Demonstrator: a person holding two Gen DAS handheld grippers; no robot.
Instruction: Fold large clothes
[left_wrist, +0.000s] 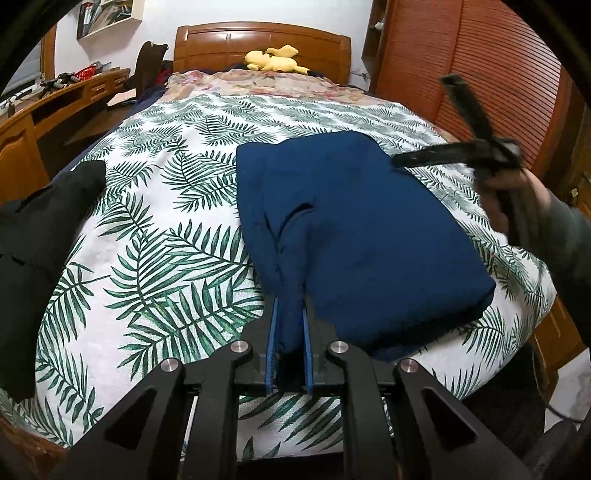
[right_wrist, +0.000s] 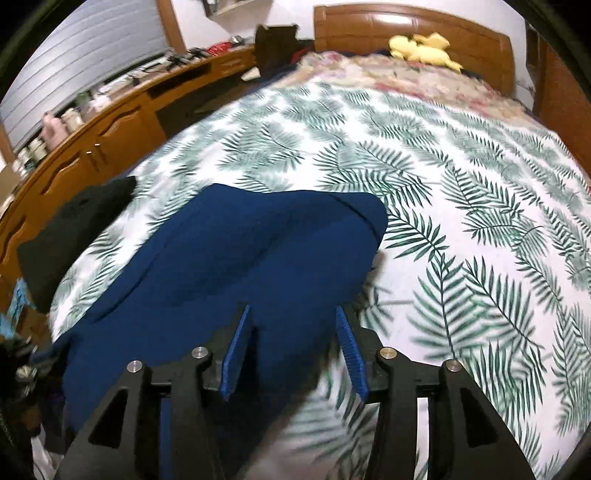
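Fabric of the dark blue folded garment (left_wrist: 354, 236) is pinched between the blue-padded fingers of the left gripper (left_wrist: 290, 317), which is clamped on the garment's near edge at six o'clock in the left wrist view. The right gripper (right_wrist: 295, 332) holds nothing: its jaws stand apart with no cloth pressed between the pads, and it hangs over the garment's near right corner. In the left view it shows blurred at three o'clock, carried by a hand in a grey sleeve (left_wrist: 569, 240).

The garment lies on the white bedspread printed with green palm leaves (left_wrist: 155, 236), already brought into a thick, compact rectangle of several layers, so the folding of this piece looks nearly finished. What seems left is a last fold or a tidy-up of the pinched edge, then setting it aside. A black garment (left_wrist: 40, 236) lies crumpled at nine o'clock on the bed's edge and appears still unfolded.

No basket, box or other container for clothes can be seen. Beyond the bed stand a wooden headboard (left_wrist: 262, 44) with a yellow plush toy (left_wrist: 275, 61) at twelve o'clock and a wooden desk (right_wrist: 92, 147) along the left side.
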